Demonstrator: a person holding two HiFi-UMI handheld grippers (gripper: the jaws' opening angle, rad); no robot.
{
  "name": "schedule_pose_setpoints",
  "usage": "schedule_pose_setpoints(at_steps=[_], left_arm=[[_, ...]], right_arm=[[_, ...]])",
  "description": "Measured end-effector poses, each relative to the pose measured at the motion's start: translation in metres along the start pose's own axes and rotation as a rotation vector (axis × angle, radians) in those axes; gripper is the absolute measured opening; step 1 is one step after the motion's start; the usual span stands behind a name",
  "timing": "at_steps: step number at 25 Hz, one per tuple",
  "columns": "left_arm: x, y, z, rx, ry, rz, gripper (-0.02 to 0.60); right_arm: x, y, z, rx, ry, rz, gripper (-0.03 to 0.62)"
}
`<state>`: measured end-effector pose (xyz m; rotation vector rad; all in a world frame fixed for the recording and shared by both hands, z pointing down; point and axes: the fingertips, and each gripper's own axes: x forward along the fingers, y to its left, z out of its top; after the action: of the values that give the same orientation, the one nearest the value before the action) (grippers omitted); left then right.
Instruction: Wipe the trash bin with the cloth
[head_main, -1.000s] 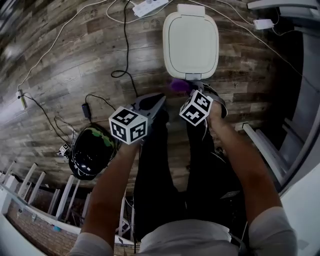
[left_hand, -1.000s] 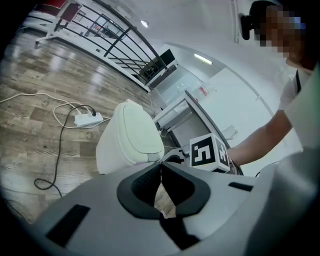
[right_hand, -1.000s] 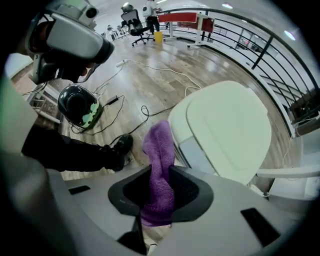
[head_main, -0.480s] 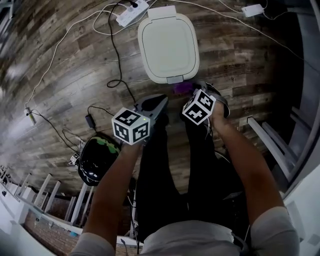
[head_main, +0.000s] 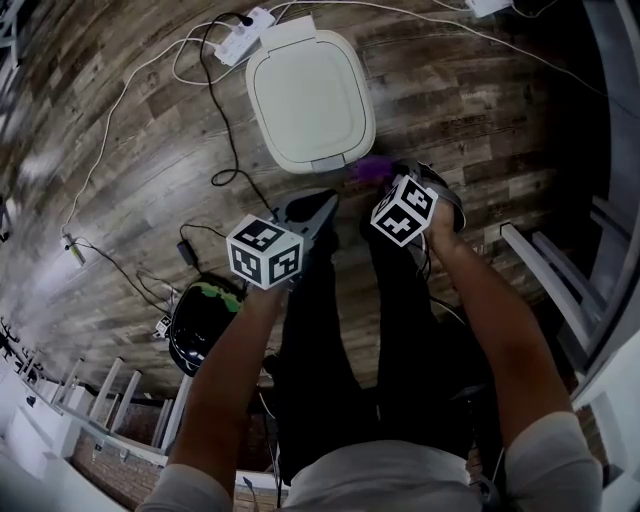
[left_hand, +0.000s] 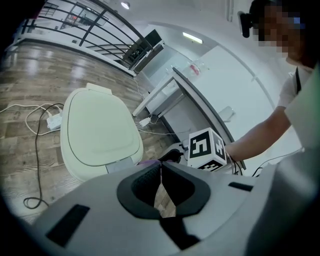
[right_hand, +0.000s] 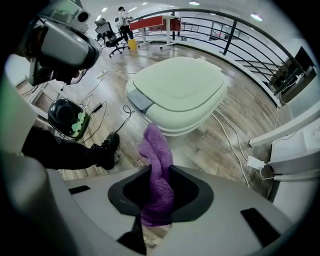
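One cloth (right_hand: 158, 148) pinched, right tongs (right_hand: 160, 170) outstretched.

Purple cloth (right_hand: 157, 170); cream trash bin (head_main: 310, 95); brown wood-grain plank floor (head_main: 470, 110).

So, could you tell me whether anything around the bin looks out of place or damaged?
Nothing looks damaged or spilled. The bin stands upright and shut. The only untidy bit: loose cables and a power strip lie on the floor right beside it, and a helmet sits nearby.
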<state>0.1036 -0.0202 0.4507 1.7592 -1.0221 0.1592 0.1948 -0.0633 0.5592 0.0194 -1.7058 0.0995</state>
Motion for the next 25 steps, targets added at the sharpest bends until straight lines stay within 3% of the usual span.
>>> schedule_pose_setpoints(at_steps=[12, 25], left_arm=[[0.05, -0.036, 0.015, 0.045, 0.066, -0.047, 0.011], [0.116, -0.087, 0.054, 0.137, 0.154, -0.061, 0.005]], right_arm=[[-0.011, -0.048, -0.045, 0.165, -0.035, -0.049, 0.098], [-0.047, -0.102, -0.074, 0.327, -0.231, -0.028, 0.098]])
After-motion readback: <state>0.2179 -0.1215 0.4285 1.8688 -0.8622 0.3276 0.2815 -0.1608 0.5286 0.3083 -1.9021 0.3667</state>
